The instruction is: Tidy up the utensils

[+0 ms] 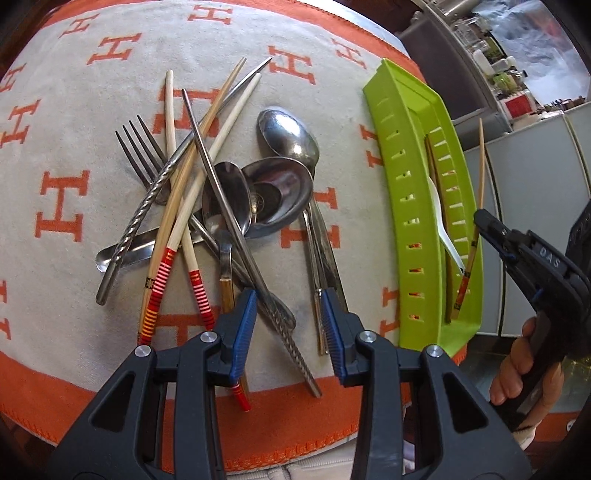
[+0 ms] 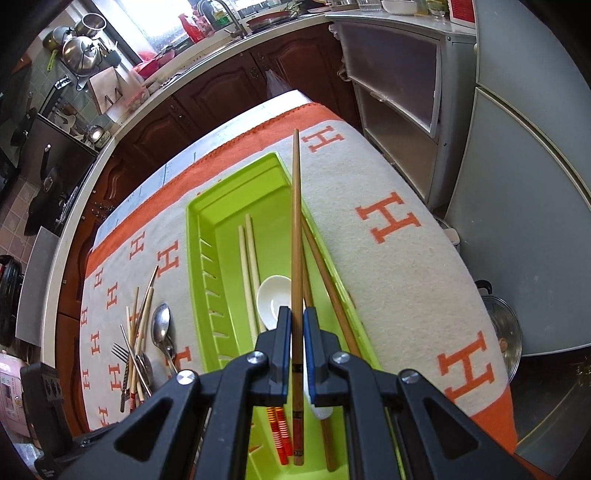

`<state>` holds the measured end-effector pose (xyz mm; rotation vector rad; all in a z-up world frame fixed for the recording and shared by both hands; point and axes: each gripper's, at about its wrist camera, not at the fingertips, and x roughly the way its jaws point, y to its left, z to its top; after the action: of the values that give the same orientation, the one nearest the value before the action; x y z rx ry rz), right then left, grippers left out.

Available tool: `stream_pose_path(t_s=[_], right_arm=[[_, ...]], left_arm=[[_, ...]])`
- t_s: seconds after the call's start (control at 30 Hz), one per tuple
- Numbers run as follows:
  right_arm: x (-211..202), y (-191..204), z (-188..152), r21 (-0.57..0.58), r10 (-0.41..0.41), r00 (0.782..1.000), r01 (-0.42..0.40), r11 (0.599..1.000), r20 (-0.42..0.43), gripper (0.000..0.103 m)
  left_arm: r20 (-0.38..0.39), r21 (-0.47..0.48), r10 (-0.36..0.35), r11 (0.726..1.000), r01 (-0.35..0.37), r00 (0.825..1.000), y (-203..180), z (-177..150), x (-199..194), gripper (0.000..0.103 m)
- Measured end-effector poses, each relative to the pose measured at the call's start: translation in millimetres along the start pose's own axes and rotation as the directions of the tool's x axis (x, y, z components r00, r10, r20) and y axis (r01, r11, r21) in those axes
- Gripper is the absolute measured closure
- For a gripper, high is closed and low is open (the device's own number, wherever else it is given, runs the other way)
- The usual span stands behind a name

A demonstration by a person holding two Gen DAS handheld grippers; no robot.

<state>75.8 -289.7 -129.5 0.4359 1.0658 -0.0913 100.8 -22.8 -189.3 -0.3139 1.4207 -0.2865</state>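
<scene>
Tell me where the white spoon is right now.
The white spoon lies inside the green tray, between the pale chopsticks and the brown chopstick in the right gripper.

Left gripper (image 1: pixel 290 328): angled steeply down over the cloth-covered table (image 1: pixel 74 147), jaws parted, nothing between the pads. Right gripper (image 2: pixel 297 343): also angled down, beyond the table's right edge, jaws clamped on a brown chopstick (image 2: pixel 295 229). A hand (image 1: pixel 524 365) grasps its handle.

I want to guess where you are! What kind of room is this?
Most likely a home kitchen: steel pots hang by a window, a sink tap stands on the counter, and a utensil pile lies on a cloth-covered table.
</scene>
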Motion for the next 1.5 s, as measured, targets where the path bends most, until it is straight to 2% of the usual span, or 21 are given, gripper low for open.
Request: stream_pose_path(t_s=[0.17, 0.23, 0.3, 0.43, 0.5, 0.6, 0.87, 1.0, 1.27, 1.5], right_arm=[[7.3, 5.2, -6.1, -0.047, -0.022, 1.0, 0.021, 0.999, -0.019, 0.097], [10.0, 7.7, -8.3, -0.069, -0.029, 0.999, 0.028, 0.997, -0.027, 0.097], [13.2, 10.2, -10.6, -0.09, -0.035, 0.998, 0.031, 0.995, -0.044, 0.096], [17.2, 12.1, -14.7, -0.103, -0.025, 0.997, 0.017, 0.995, -0.079, 0.096], [18.3, 12.9, -16.2, -0.108, -0.026, 0.996, 0.017, 0.994, -0.091, 0.088], [15.4, 12.3, -17.4, -0.111, -0.026, 0.996, 0.017, 0.994, -0.082, 0.074], [3.7, -1.8, -14.0, -0.042, 0.005, 0.998, -0.007, 0.999, -0.057, 0.074], [-7.9, -10.5, -12.2, -0.002, 0.02, 1.0, -0.02, 1.0, -0.023, 0.074], [-27.9, -21.5, -9.0, 0.037, 0.009, 0.999, -0.011, 0.999, 0.038, 0.073], [-31.2, -35.8, -10.4, 0.07, -0.005, 0.999, 0.002, 0.998, 0.041, 0.073]], left_arm=[[0.039, -0.021, 0.073, 0.997, -0.072, 0.997, -8.5, 6.4, 2.6, 0.078], [0.054, -0.025, 0.104, 0.994, -0.102, 0.993, -12.7, 7.3, 4.4, 0.083], [0.065, -0.024, 0.139, 0.99, -0.138, 0.988, -15.1, 7.7, 6.3, 0.094], [0.078, -0.037, 0.151, 0.988, -0.149, 0.985, -14.8, 10.8, 7.5, 0.097], [0.086, -0.039, 0.153, 0.988, -0.15, 0.984, -14.6, 10.8, 4.7, 0.1], [0.095, -0.027, 0.14, 0.99, -0.138, 0.986, -14.1, 6.3, -4.7, 0.1], [0.136, 0.022, 0.085, 0.996, -0.089, 0.987, -26.4, -0.4, -37.0, 0.1], [0.12, 0.08, 0.046, 0.995, -0.056, 0.992, -46.5, 2.0, -44.5, 0.1], [0.061, 0.154, -0.016, 0.988, 0.007, 0.998, -103.4, 25.7, -25.6, 0.1], [0.001, 0.118, -0.04, 0.992, 0.04, 0.999, -136.2, 47.2, 5.8, 0.1]])
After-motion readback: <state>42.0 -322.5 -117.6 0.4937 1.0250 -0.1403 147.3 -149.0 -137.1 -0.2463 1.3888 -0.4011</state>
